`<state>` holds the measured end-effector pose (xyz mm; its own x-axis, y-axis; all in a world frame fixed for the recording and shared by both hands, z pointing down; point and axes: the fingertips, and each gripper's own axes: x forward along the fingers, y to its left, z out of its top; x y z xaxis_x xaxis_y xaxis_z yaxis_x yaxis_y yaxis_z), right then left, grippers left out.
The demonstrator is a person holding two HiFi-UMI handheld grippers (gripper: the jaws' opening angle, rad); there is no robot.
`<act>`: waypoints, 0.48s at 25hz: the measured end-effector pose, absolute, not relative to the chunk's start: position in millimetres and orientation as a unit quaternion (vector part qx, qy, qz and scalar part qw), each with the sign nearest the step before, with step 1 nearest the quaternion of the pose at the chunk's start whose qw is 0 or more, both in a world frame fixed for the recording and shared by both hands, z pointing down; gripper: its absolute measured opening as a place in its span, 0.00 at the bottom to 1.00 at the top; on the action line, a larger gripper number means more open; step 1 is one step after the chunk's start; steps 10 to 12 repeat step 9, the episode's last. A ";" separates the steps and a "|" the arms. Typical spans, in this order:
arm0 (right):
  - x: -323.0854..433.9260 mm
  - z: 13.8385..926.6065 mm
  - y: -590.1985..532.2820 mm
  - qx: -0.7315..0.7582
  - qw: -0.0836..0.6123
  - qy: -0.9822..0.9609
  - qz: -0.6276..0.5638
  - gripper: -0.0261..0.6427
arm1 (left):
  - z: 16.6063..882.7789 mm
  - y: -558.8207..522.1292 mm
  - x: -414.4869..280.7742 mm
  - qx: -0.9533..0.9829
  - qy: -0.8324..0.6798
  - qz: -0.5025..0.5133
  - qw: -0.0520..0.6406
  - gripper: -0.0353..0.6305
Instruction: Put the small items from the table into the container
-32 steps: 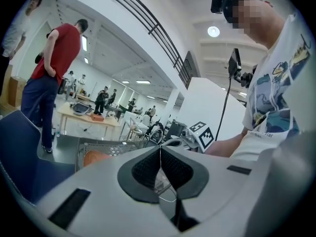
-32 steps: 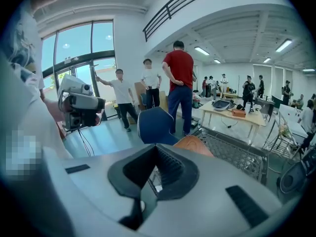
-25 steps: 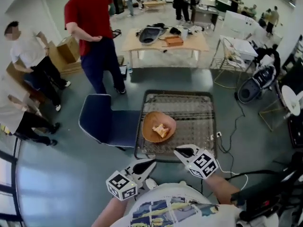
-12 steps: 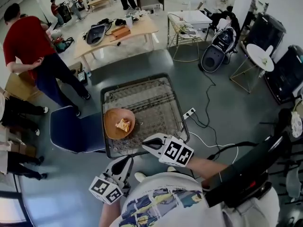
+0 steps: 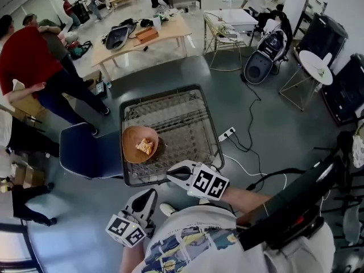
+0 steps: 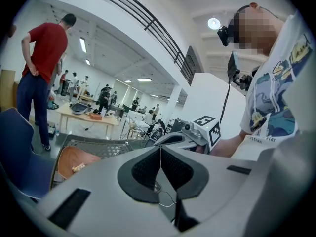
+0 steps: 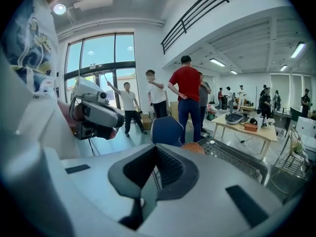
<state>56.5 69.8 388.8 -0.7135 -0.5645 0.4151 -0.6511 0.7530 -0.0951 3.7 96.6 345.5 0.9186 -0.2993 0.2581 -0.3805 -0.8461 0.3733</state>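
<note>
An orange bowl (image 5: 136,142) stands at the left near side of the wire-mesh table (image 5: 182,115) and holds one small yellowish item (image 5: 144,147). My right gripper (image 5: 174,173) is shut and empty, hovering over the table's near edge just right of the bowl. My left gripper (image 5: 149,194) is also shut and empty, and sits lower, off the table near my body. In the left gripper view the pads (image 6: 148,169) meet in a thin line, with the bowl (image 6: 74,161) ahead to the left. The right gripper view shows its pads (image 7: 170,169) together and the bowl's rim (image 7: 191,146) beyond.
A blue chair (image 5: 88,151) stands against the table's left side. A power strip (image 5: 226,135) and cables lie on the floor to the right. Several people (image 5: 34,67) stand at the far left, near a wooden table (image 5: 142,37). A wire rack (image 5: 224,33) stands beyond.
The head view has swung, so table and bowl now sit further left. Both grippers have shifted sideways along the table's near edge, still shut and empty.
</note>
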 end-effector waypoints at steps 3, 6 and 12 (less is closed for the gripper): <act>57.6 390.2 75.6 0.328 0.182 -0.919 0.118 0.05 | 347.1 102.4 4.7 0.955 -0.182 0.097 0.213 0.07; 57.6 391.6 80.2 0.325 0.181 -0.920 0.119 0.05 | 347.8 106.7 5.5 0.955 -0.185 0.096 0.213 0.07; 59.6 391.4 83.5 0.324 0.182 -0.921 0.119 0.05 | 348.5 109.6 8.2 0.955 -0.185 0.095 0.213 0.07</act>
